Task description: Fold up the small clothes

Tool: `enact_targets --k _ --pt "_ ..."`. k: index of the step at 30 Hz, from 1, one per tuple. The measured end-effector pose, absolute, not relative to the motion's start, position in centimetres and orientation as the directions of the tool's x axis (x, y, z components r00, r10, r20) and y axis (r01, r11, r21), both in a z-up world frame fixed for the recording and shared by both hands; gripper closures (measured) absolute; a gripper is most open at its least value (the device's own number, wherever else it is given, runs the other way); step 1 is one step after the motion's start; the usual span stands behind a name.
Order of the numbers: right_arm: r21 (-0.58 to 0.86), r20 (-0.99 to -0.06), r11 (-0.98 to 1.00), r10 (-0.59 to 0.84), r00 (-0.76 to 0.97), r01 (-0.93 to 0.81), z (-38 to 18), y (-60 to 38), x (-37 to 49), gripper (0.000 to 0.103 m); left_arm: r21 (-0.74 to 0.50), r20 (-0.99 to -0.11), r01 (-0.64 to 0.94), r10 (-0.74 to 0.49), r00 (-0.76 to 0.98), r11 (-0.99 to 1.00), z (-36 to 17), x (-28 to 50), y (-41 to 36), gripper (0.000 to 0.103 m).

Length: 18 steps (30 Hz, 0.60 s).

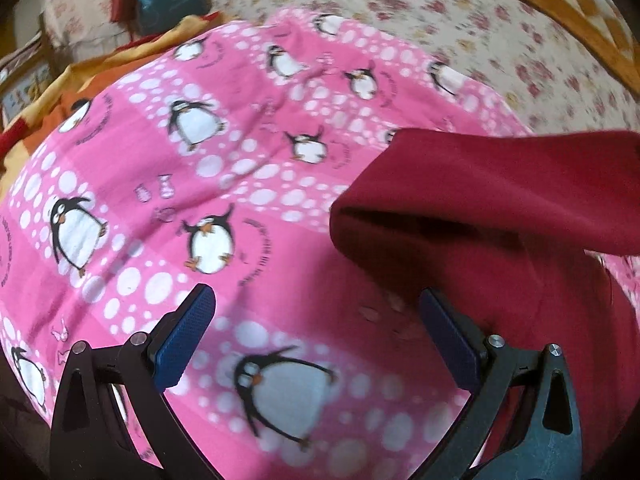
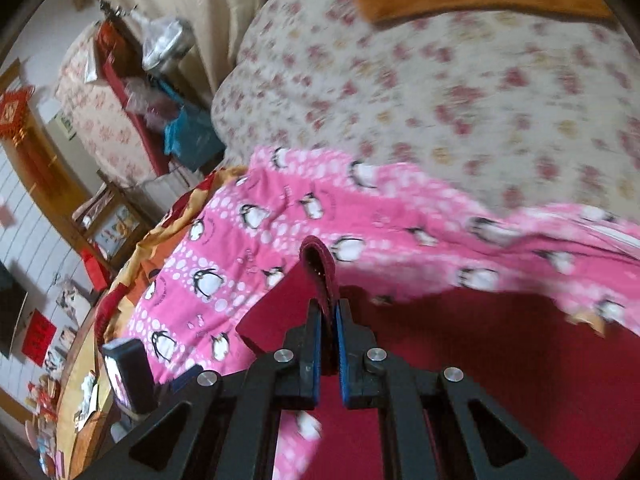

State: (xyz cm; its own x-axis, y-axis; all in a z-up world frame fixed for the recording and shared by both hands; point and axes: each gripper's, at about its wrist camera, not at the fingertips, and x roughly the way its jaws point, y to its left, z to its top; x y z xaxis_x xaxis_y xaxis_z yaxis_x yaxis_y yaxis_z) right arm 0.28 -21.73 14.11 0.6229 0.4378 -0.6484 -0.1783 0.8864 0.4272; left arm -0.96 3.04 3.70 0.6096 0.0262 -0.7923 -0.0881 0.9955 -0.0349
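Pinching a fold of the dark red garment (image 2: 320, 268) between its pressed-together pads, my right tool (image 2: 329, 332) held the edge raised, the rest of the cloth spreading below and beside it over the pink penguin blanket (image 2: 224, 264). My left tool (image 1: 316, 328) stood spread and empty, the red cloth just beyond its right finger. I judged the fold needed one level carry, edges matched, before letting go.
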Motion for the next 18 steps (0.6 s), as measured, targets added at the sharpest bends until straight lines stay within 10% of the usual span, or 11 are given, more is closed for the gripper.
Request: enact_targets --k 18 --pt "0.402 -0.713 0.892 0.161 0.683 0.208 11.7 -42.2 -12.4 0.097 0.062 -0.811 0.059 0.015 0.585 0.996 2.4 -2.0 -2.9 0.001"
